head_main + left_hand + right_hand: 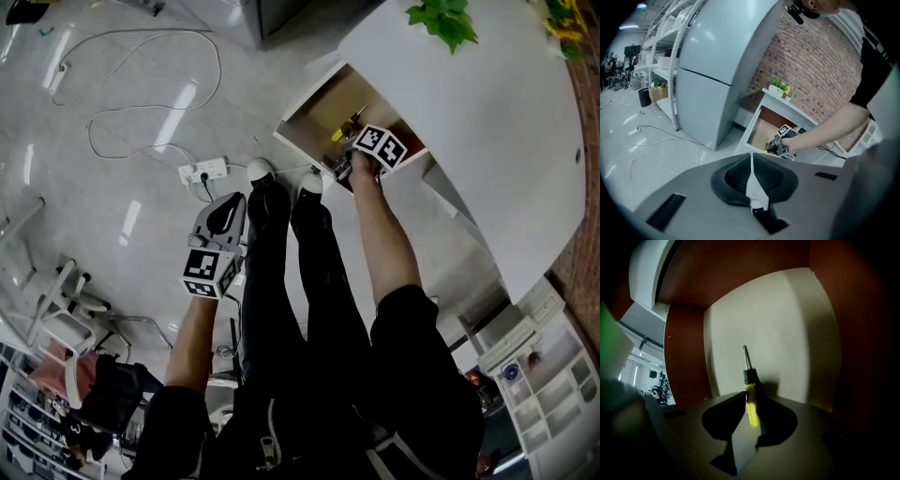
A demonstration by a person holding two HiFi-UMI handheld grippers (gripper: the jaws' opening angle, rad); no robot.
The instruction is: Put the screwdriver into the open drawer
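Screwdriver (749,399), yellow-handled: pinched between jaws of right gripper (751,393), inside open drawer (317,114), tip toward pale bottom panel. Left gripper (751,157): jaws closed together, nothing held, well apart from drawer.

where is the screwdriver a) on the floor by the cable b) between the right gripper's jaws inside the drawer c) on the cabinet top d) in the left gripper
b: the screwdriver sits clamped in the right gripper, with the walls of the drawer around it.
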